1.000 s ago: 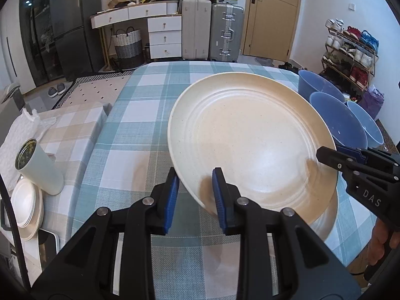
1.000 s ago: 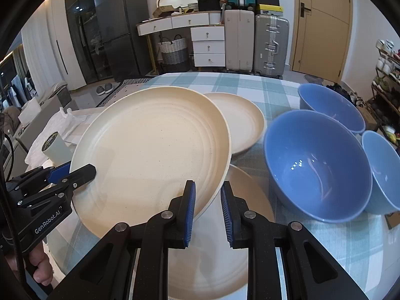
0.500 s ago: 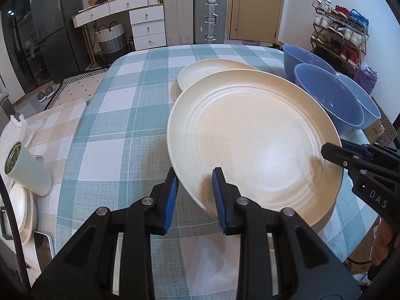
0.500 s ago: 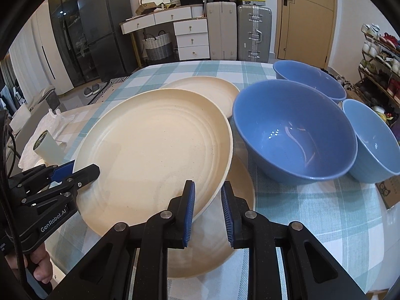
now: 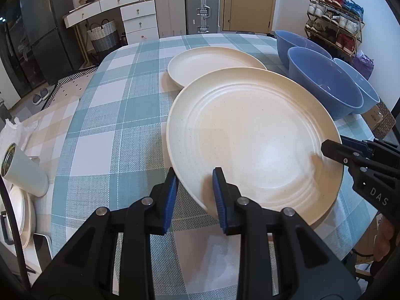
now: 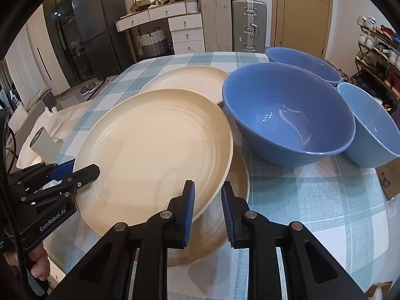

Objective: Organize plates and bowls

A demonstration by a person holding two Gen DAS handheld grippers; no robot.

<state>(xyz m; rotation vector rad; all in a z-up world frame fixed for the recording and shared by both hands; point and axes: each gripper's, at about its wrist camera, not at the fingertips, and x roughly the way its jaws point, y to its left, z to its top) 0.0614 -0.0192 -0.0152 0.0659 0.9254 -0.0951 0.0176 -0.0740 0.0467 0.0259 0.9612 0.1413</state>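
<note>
Large cream speckled round plate (image 5: 252, 140) with ringed well, centre of the left wrist view, pinched at its near rim by the left gripper (image 5: 195, 197), blue pads closed on the edge. Held from the opposite side, at centre right of the frame, by the right gripper (image 5: 332, 150), its black tip over the rim. Behind, upper centre, a smaller cream round plate (image 5: 212, 65) flat on the teal-and-white checked tablecloth (image 5: 110, 130). At upper right, three blue round bowls (image 5: 325, 87) crowded together. At far left, a pale cylindrical tumbler (image 5: 22, 170) on its side.

Seen from the right wrist view: same large plate, left of centre, tilted and carried just above a second large cream round plate (image 6: 220, 227) lying lower centre on the cloth; contact between the two hard to judge. Right gripper clamped on the near right rim, lower centre; left gripper at lower left, nipping the far rim. Nearest deep blue bowl (image 6: 287, 115) just right of the plates, two more behind and beside it.

Step in hand, by all appearances: stacking plate on plate, carried two-handed. Next move likely to call for lowering level and centred over the bottom plate, then easing both grips off together to avoid a slide toward the bowl.
</note>
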